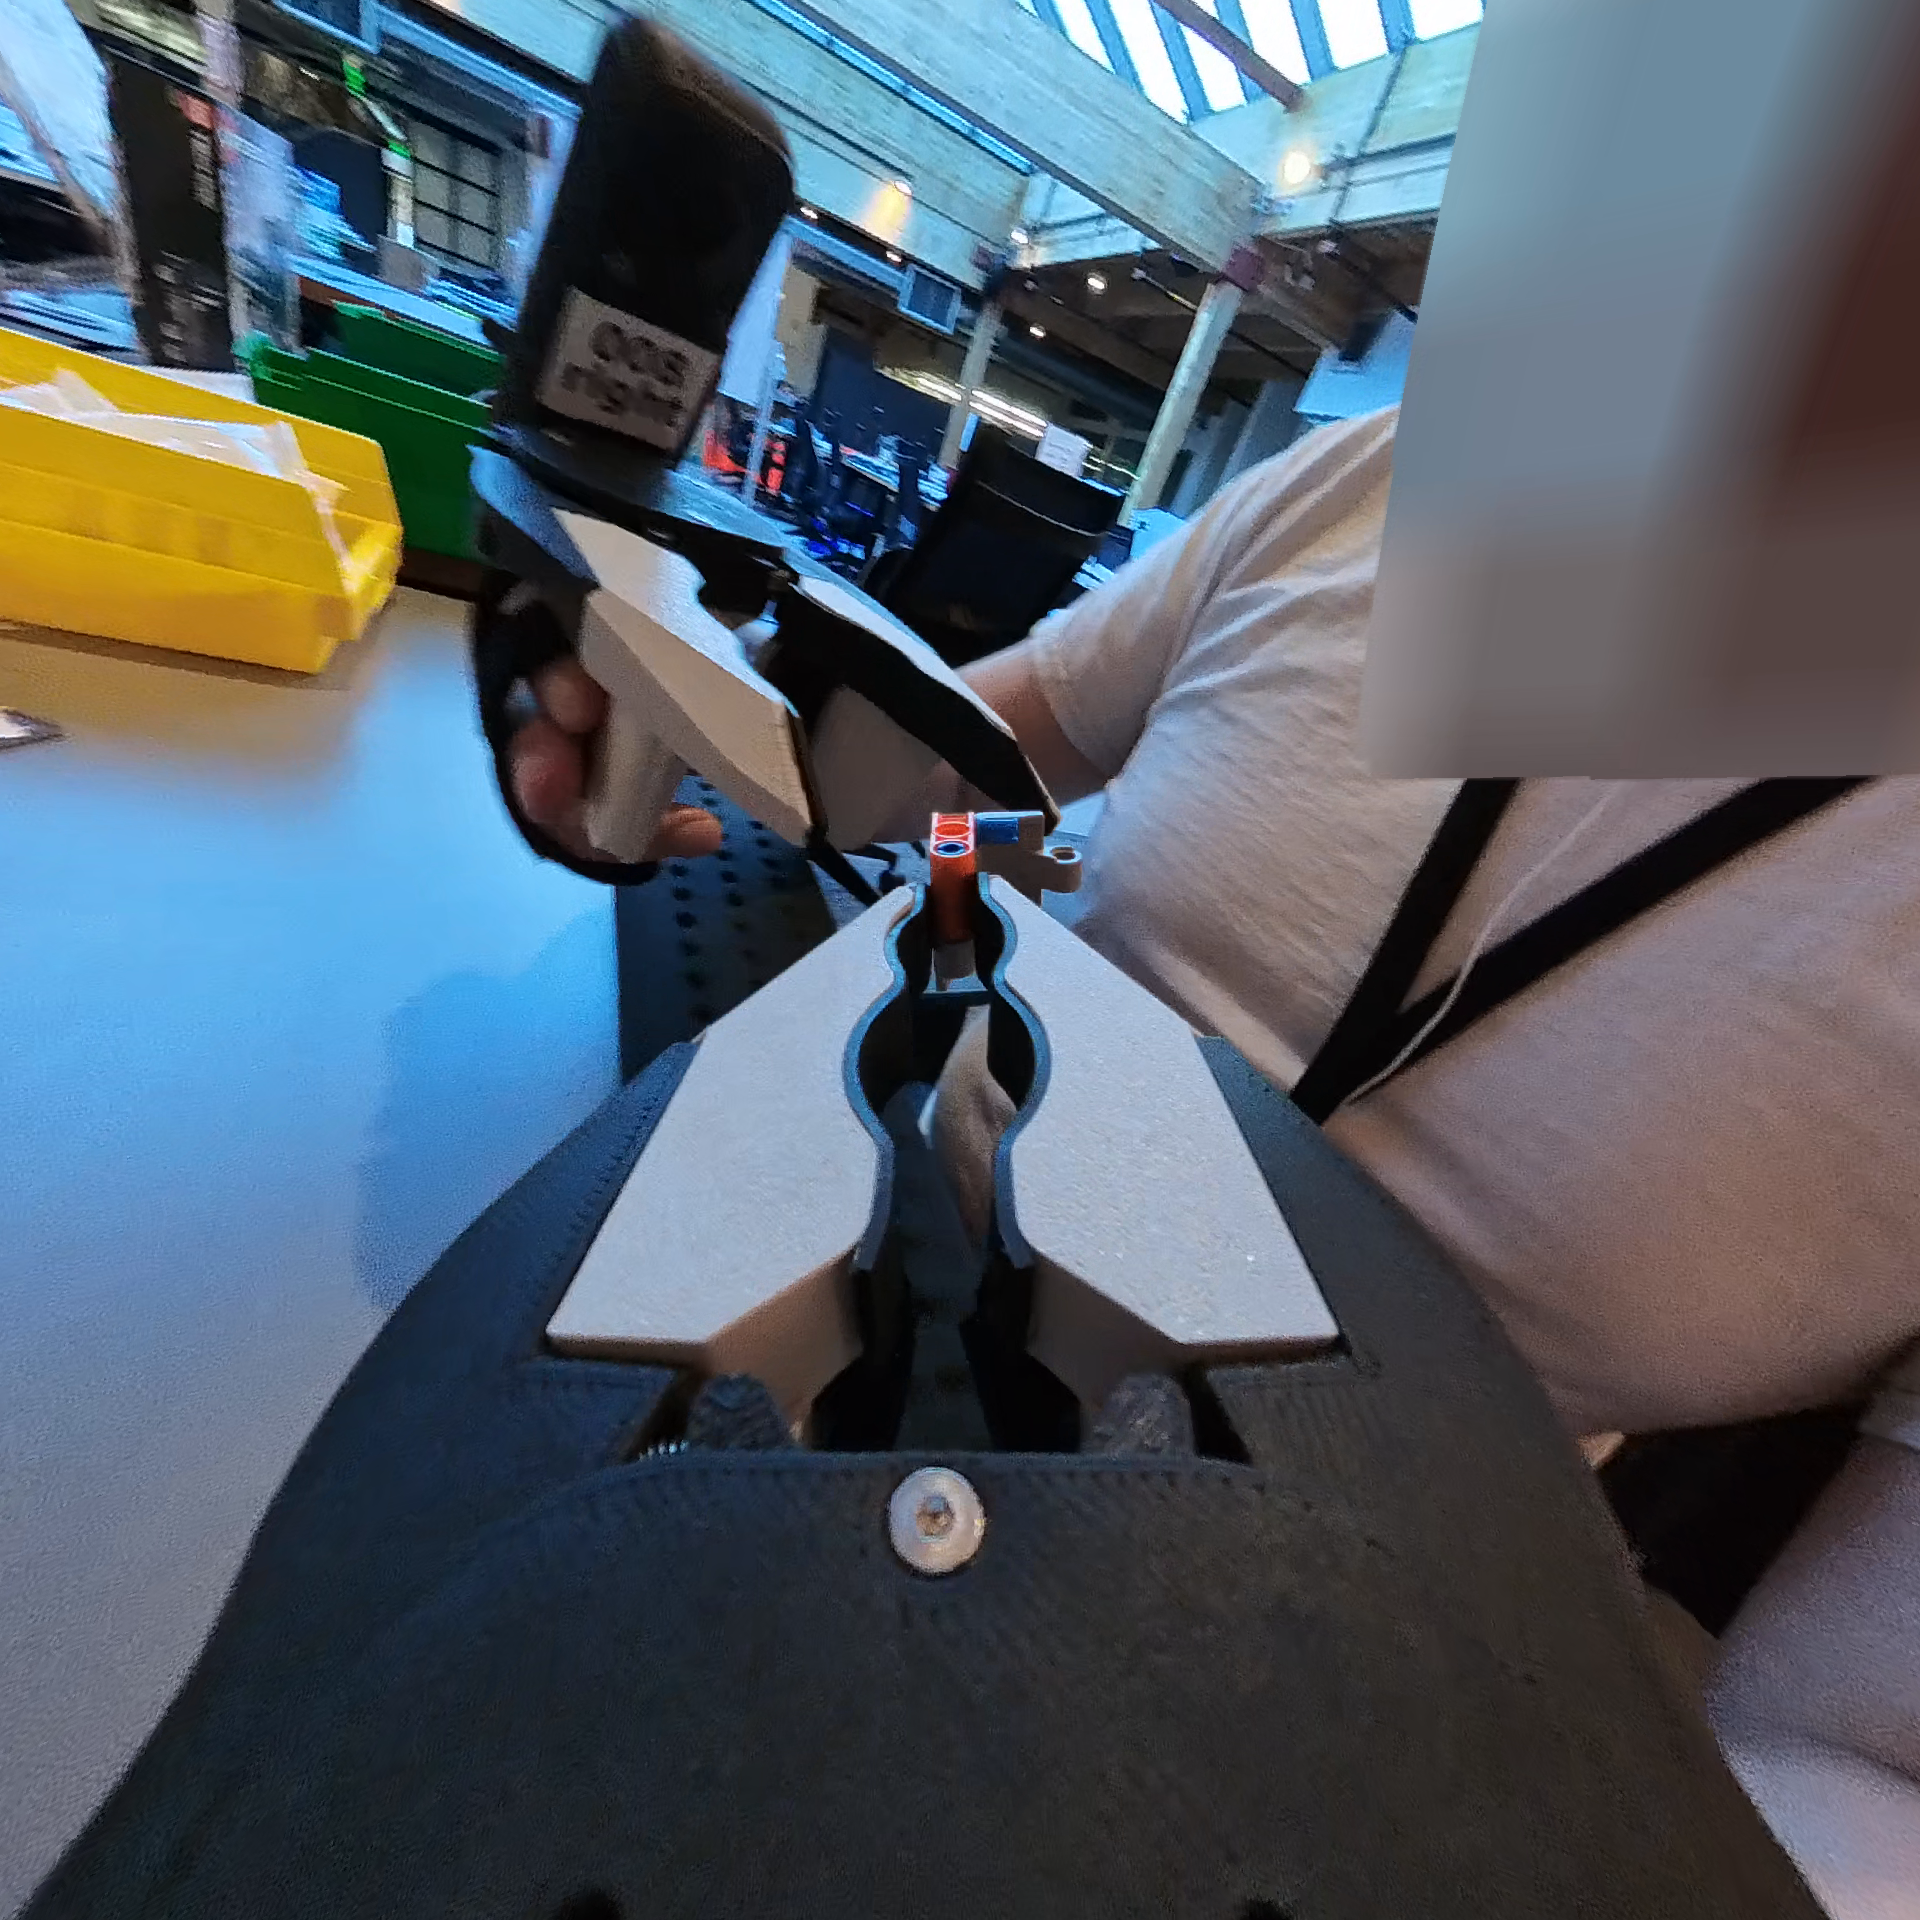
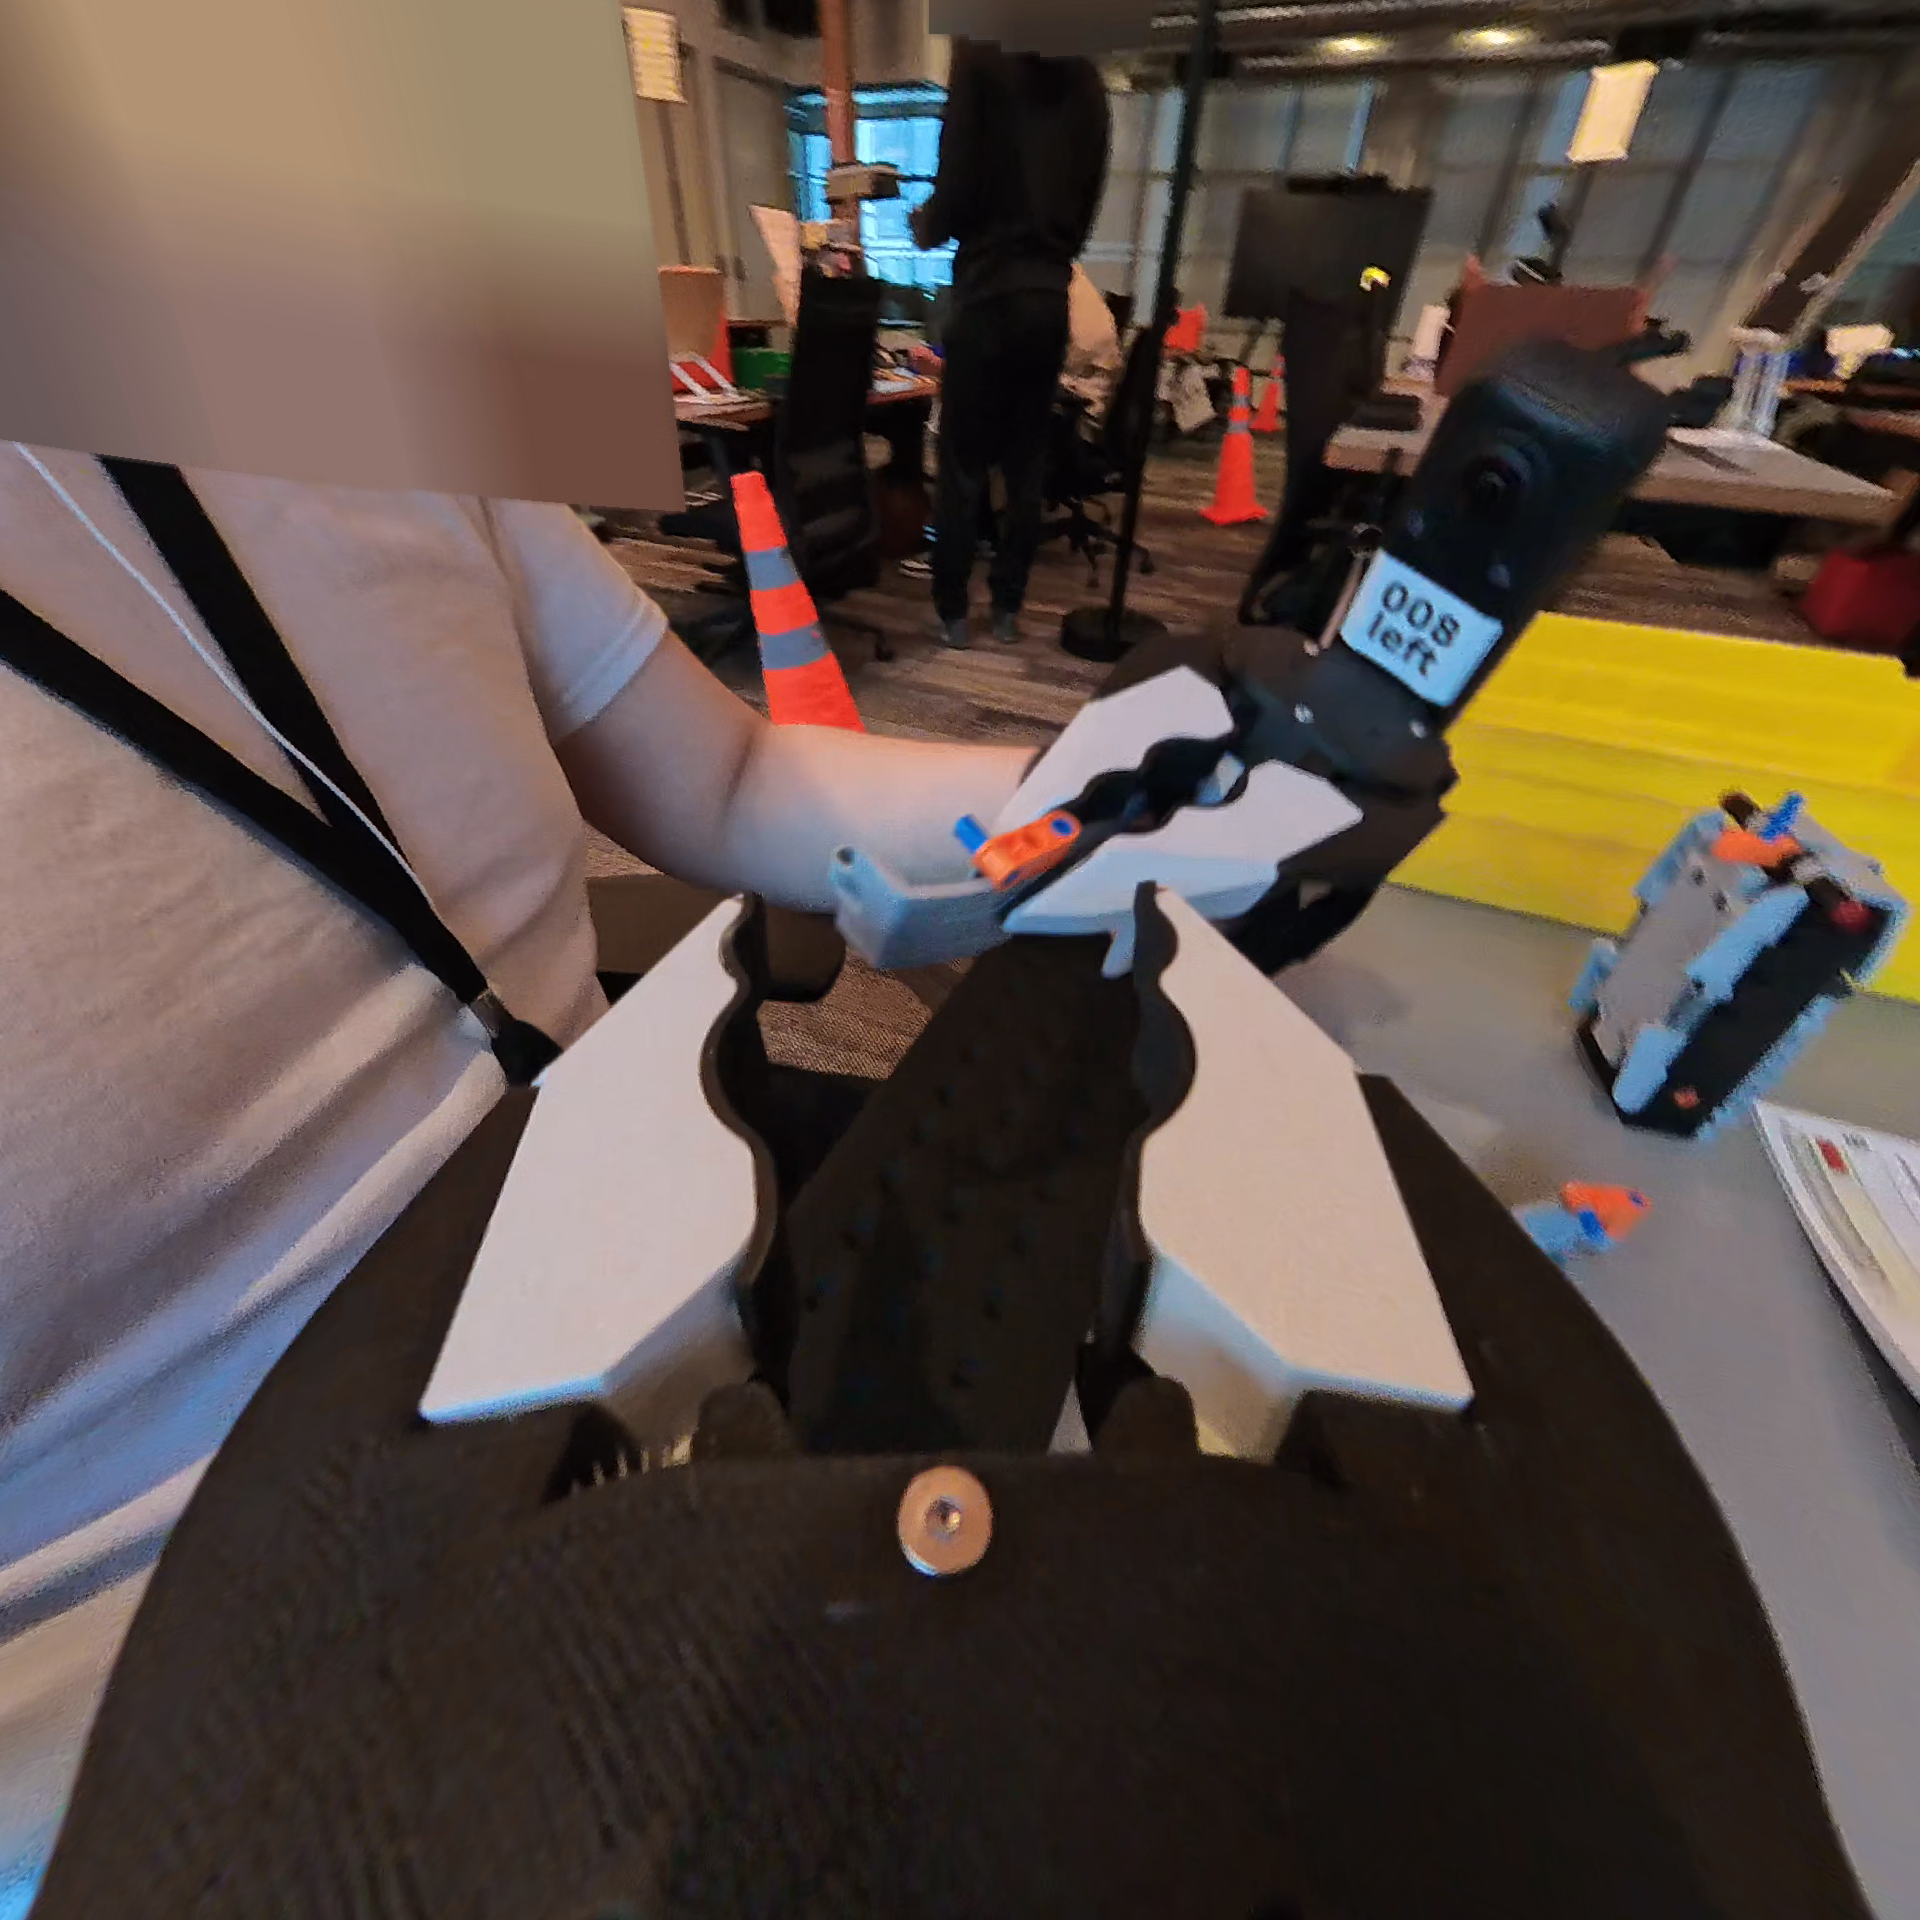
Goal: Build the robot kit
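Observation:
My left gripper (image 1: 951, 896) is shut on a small brick assembly: an orange connector (image 1: 951, 871) with a blue pin (image 1: 1000, 829) and a light grey beam (image 1: 1051, 871). It is held in the air in front of the person's white shirt. The right wrist view shows the left gripper (image 2: 1013, 878) holding the orange connector (image 2: 1027, 844), blue pin (image 2: 968, 831) and grey beam (image 2: 899, 920). My right gripper (image 2: 945, 914) is open with its jaws wide apart, its tips right at the grey beam. In the left wrist view the right gripper (image 1: 896, 800) hangs just above the assembly.
A black perforated plate (image 2: 966, 1195) lies under the grippers on the grey table (image 2: 1455, 1039). A larger grey, black and blue brick model (image 2: 1735, 956), a loose orange-blue piece (image 2: 1590, 1216) and a paper booklet (image 2: 1849, 1216) lie to the right. Yellow bins (image 1: 177, 520) and a green bin (image 1: 384, 416) stand behind. Less than 4 cm separates the two grippers' tips.

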A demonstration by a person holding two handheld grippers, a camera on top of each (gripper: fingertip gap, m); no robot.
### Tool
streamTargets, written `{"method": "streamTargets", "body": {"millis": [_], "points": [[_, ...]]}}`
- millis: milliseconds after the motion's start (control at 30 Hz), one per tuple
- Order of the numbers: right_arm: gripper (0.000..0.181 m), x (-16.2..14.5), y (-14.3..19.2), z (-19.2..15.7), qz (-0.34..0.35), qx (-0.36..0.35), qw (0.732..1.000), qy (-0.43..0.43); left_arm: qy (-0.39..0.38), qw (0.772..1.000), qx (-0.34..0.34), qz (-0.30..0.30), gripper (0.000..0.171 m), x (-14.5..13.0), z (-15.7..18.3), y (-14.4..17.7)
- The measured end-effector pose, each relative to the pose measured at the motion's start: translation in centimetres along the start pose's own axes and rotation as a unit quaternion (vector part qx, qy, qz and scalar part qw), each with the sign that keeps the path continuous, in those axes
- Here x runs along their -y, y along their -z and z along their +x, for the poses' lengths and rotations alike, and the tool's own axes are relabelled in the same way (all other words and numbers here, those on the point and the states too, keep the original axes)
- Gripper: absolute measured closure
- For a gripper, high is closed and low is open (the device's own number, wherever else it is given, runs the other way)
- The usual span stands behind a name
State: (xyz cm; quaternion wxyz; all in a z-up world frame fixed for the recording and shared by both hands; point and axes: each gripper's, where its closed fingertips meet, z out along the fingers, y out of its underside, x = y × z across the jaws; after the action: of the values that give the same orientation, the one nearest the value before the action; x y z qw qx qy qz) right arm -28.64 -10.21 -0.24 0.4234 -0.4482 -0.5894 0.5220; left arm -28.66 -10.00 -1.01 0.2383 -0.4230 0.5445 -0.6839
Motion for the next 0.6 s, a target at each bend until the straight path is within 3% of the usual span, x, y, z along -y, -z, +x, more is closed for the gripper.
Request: {"method": "streamTargets", "body": {"millis": [167,400,500,600], "points": [[0.117,0.6,-1.5,-1.1,-0.007,0.069,0.998,0.014,-0.011,0.999,-0.040,-0.001,0.166,0.1,1.7,-0.7],[0.118,-0.1,-0.7,-0.5,-0.026,0.022,0.999,0.008,-0.015,0.999,-0.030,0.002,0.166,0.4,1.2,-0.5],[0.118,-1.0,0.3,0.2,-0.010,0.001,0.995,-0.100,-0.023,1.000,-0.009,-0.018,0.166,-0.1,0.3,-0.2],[0.121,-3.0,1.1,0.2,-0.019,0.045,0.955,-0.292,-0.034,0.998,0.002,-0.051,0.166,-0.4,0.0,-0.2]]}}
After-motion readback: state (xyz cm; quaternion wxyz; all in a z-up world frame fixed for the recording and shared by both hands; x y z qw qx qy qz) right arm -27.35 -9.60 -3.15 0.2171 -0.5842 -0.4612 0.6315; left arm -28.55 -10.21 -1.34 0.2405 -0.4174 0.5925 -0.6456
